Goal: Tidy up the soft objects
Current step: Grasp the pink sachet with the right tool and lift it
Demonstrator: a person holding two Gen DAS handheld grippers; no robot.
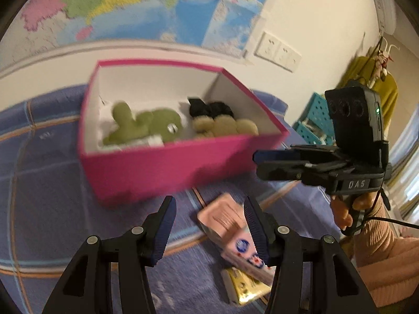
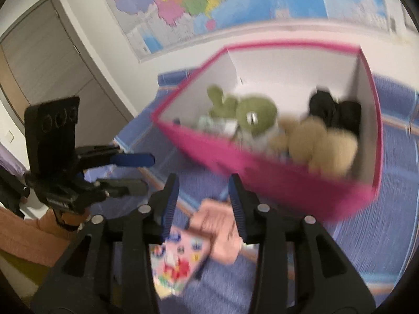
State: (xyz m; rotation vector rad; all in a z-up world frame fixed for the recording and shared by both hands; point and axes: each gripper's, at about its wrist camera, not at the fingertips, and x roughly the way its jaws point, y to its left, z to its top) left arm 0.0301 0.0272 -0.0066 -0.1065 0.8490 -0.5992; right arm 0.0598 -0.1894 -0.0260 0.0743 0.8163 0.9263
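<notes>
A pink box (image 1: pixel 167 167) (image 2: pixel 301 183) stands on the blue checked cover. In it lie a green plush toy (image 1: pixel 146 127) (image 2: pixel 251 112), a beige plush toy (image 1: pixel 225 127) (image 2: pixel 322 146) and a black soft item (image 1: pixel 209 108) (image 2: pixel 332 110). My left gripper (image 1: pixel 208 204) is open and empty, above the cover in front of the box; it also shows in the right wrist view (image 2: pixel 142 172). My right gripper (image 2: pixel 203 183) is open and empty, near the box's front wall; it also shows in the left wrist view (image 1: pixel 258 163). A pink tissue pack (image 1: pixel 227 222) (image 2: pixel 217 230) lies below both grippers.
A pink printed packet (image 2: pixel 178 259) (image 1: pixel 246 256) and a yellow packet (image 1: pixel 243 285) lie by the tissue pack. A map (image 1: pixel 131 2) hangs on the wall behind. A teal crate (image 1: pixel 314 117) and yellow clothing (image 1: pixel 366 70) are at the right. A grey door (image 2: pixel 52 60) is at the left.
</notes>
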